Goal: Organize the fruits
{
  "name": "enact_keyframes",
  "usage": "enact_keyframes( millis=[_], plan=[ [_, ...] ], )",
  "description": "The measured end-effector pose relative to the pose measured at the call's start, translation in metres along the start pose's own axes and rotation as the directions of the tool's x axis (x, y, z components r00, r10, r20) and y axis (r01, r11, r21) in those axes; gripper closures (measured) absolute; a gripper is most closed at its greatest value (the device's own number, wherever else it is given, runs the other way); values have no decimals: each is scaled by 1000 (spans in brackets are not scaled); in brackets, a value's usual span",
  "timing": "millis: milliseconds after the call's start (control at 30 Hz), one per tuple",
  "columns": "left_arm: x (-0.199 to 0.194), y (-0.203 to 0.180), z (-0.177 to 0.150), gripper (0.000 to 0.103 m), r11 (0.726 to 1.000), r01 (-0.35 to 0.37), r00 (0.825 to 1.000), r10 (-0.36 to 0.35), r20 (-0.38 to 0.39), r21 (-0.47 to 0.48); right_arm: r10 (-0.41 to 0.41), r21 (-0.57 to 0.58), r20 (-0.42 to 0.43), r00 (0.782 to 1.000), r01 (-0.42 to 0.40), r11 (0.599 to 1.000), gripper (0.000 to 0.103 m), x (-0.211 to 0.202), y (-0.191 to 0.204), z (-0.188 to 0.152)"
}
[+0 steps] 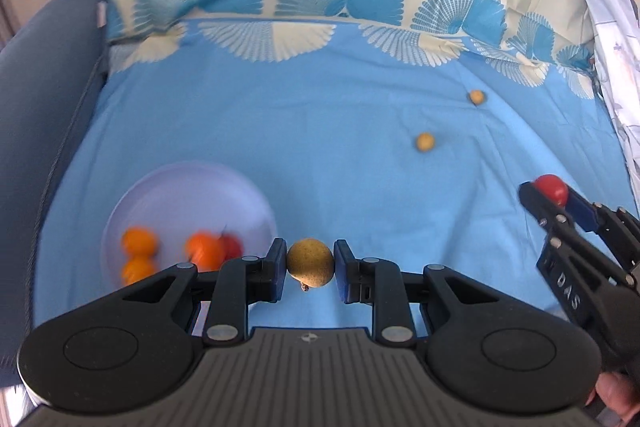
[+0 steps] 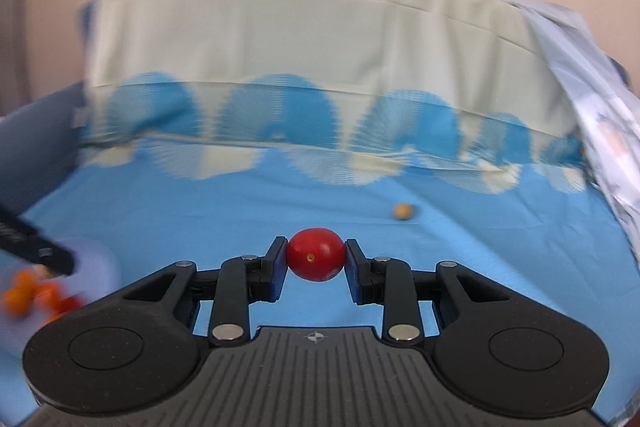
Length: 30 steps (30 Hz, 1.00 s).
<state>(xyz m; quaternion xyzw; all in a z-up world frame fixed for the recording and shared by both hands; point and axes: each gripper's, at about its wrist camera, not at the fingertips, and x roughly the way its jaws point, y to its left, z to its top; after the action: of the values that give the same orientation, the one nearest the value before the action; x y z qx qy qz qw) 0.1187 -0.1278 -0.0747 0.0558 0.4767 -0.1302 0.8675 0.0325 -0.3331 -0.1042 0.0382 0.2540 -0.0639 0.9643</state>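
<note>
In the left wrist view we see our left claw pinching a small brown fruit, both blue pads pressed against its sides, with a bit of stem hanging beneath it. The fruit is held above a blue sheet that covers the surface and runs up into a band of fan patterns and a cream stretch at twelve o'clock. At nine o'clock from the held fruit sits a pale round bowl, blurred, holding several orange fruits and a red one close together along its near side. Out at one o'clock two more small brown fruits lie on the sheet, well apart from the bowl: one nearer and one farther back. At three o'clock our right claw comes in from the edge, pinching a red tomato.

In the right wrist view the right claw is pressed onto that tomato, held above the blue sheet. One brown fruit lies on the sheet at one o'clock from it. At nine o'clock the bowl shows only as a blurred pale shape with orange fruits in it, and part of the left claw's black frame crosses in front of it.
</note>
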Motion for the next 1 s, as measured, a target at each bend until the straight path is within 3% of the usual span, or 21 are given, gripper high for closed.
enact_keyframes(
  millis=[133,300,700,1000],
  plan=[
    [-35,21,-31,75,999,-30,1000,30,4,-28,124,18,-40,991,-124,992,71,-44,33,0],
    [-72,46,-63,75,997,-35,999,37,22,-70,196,-19,-82,977,-198,980,71,-84,71,-10],
    [-115,102,-108,75,981,-82,994,93,55,-174,217,-67,-112,970,-226,972,71,-129,110,-17],
    [-118,116,-108,75,975,-60,994,77,72,-213,222,-102,-117,968,-234,967,71,-132,121,-13]
  ],
)
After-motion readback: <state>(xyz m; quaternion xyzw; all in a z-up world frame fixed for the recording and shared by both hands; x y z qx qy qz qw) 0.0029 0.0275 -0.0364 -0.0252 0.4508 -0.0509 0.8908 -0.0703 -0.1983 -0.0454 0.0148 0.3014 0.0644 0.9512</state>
